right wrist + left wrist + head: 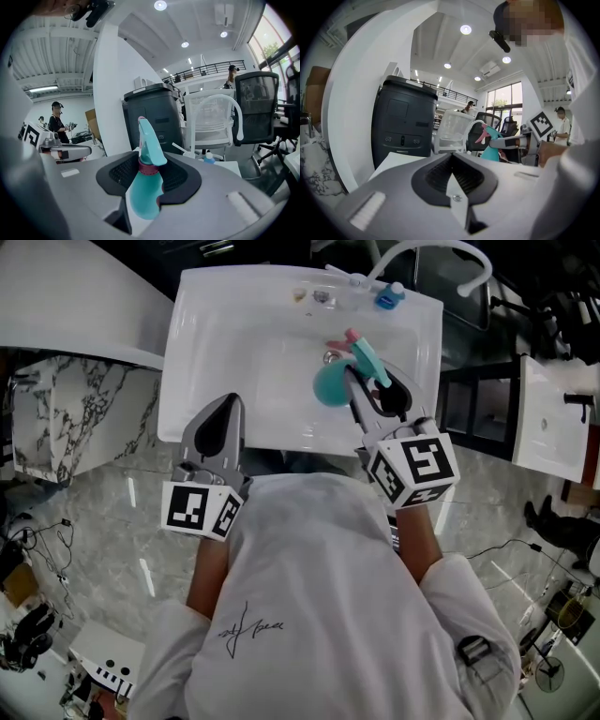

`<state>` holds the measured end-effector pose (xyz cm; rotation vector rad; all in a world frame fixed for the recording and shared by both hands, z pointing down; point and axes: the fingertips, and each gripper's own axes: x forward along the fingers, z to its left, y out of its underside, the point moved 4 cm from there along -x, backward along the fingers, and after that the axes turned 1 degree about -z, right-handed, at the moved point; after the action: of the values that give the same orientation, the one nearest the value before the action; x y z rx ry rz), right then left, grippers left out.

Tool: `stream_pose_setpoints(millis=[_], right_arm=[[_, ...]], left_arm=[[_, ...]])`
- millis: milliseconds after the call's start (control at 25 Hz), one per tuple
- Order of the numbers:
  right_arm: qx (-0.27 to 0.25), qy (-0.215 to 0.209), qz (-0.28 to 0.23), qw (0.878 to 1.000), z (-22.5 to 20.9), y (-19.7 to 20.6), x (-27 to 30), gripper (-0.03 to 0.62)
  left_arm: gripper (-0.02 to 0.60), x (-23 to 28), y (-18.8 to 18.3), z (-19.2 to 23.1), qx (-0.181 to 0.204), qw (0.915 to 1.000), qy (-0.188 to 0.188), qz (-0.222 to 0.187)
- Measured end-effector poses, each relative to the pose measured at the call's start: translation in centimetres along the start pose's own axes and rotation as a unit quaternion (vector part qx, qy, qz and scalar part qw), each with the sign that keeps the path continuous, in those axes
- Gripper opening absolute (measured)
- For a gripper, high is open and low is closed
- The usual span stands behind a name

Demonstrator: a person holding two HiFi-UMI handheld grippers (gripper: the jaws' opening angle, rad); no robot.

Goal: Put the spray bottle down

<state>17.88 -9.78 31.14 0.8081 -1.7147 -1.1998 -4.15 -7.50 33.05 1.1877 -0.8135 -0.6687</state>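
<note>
The teal spray bottle [330,385] with a pink trigger hangs over the white sink basin [187,381], near the drain. My right gripper [373,381] is shut on it around the neck. In the right gripper view the bottle [145,187] stands upright between the dark pads of that gripper [147,176], nozzle pointing up. My left gripper [223,409] hovers over the basin's front rim, jaws together and holding nothing. From the left gripper view its own jaws [453,168] meet, and the spray bottle [490,140] shows at the far right.
A curved white faucet [422,254] and a small blue-capped bottle [386,298] sit at the basin's back edge. A dark bin [152,122] and a white chair [211,122] stand beyond the sink. A white cabinet [548,418] stands to the right.
</note>
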Motion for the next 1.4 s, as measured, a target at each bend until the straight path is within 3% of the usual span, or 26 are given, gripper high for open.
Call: stream_pose_setpoints(millis=[320,520,1400], right_arm=[[-0.007,-0.006,0.001,1.0,0.2,-0.5,1.6,0.132],[-0.009,-0.015,0.001,1.0,0.7,-0.7,2.7,0.132],[-0.022,-0.03,0.006,0.999,1.1,-1.5,6.5,0.132]], left_arm=[[0.029,0.1,0.3,1.0,-0.005,1.0,-0.003,0.007],[0.029,0.0,0.2,1.7,-0.031,0.9995,-0.004,0.007],[0.029,-0.5,0.6,3.5,-0.037,0.9991,-0.016,0.015]])
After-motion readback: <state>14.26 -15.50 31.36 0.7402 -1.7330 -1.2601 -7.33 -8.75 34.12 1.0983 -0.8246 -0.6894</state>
